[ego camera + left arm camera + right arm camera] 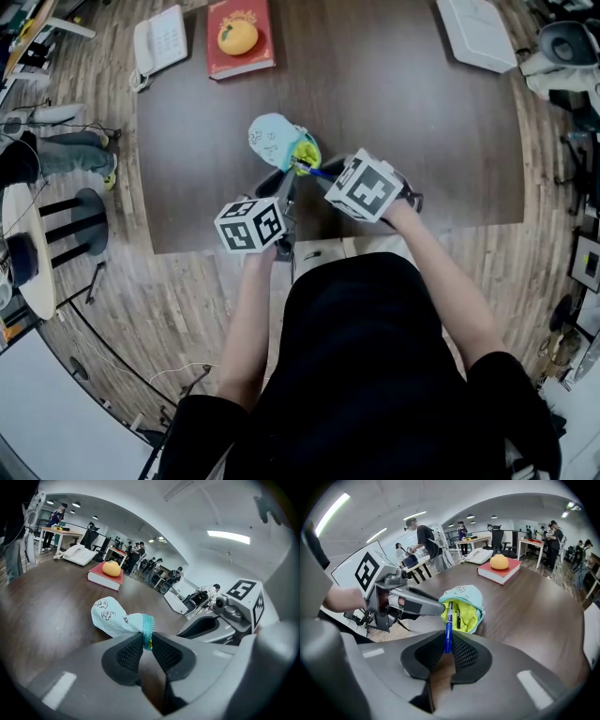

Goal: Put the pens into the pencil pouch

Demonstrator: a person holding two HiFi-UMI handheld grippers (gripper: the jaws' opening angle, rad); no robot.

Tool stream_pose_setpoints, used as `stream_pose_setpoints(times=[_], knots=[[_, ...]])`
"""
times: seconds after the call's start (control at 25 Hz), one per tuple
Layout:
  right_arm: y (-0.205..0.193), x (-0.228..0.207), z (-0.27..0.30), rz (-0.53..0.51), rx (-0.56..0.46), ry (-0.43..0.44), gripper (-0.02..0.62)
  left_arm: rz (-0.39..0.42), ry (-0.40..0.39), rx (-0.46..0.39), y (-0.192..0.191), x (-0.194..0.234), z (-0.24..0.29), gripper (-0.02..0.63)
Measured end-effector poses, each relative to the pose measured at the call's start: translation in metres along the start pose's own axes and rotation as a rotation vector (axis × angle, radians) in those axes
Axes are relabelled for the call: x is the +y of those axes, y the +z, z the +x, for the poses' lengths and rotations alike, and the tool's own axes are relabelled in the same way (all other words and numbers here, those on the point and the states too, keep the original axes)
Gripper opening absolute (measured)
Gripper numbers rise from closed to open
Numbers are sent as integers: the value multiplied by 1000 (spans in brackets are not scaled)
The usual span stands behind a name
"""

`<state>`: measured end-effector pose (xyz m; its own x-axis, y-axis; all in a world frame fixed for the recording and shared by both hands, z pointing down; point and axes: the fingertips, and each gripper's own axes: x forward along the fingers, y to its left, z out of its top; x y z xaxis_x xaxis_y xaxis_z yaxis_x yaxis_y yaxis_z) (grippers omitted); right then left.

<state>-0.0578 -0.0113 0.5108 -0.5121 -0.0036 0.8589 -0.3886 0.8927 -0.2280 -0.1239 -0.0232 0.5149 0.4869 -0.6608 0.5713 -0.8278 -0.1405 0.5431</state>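
The light blue pencil pouch [274, 139] with doodle faces lies on the dark table, its yellow-lined mouth [465, 613] facing me. My left gripper [147, 645] is shut on the pouch's zipper edge [147, 629] and holds the mouth apart. My right gripper [447, 648] is shut on a blue pen [448, 627], whose tip reaches into the pouch opening. A black pen [458, 617] lies inside against the yellow lining. In the head view both grippers [251, 226] [367, 187] meet at the pouch's near end, the blue pen [315, 171] bridging to it.
A red book [241, 37] with an orange on it lies at the table's far edge, a white telephone [159, 39] to its left and a white device [476, 33] at the far right. People and desks fill the room behind. A stool [80, 225] stands left of the table.
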Motion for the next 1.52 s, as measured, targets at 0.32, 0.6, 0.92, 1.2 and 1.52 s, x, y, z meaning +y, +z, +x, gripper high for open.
stream_pose_setpoints(times=[0.32, 0.6, 0.92, 1.2, 1.52], knots=[[-10, -4, 5, 24, 74, 3, 52, 7, -1, 7, -3, -2, 1, 55], [-5, -10, 19, 24, 84, -1, 52, 7, 14, 5, -6, -2, -1, 55], [1, -11, 30, 40, 85, 1, 52, -1, 17, 2, -9, -3, -1, 55], [12, -13, 41, 85, 29, -10, 54, -5, 6, 3, -12, -4, -1, 55], [18, -15, 48, 112, -36, -10, 54, -5, -3, 4, -13, -6, -3, 55]])
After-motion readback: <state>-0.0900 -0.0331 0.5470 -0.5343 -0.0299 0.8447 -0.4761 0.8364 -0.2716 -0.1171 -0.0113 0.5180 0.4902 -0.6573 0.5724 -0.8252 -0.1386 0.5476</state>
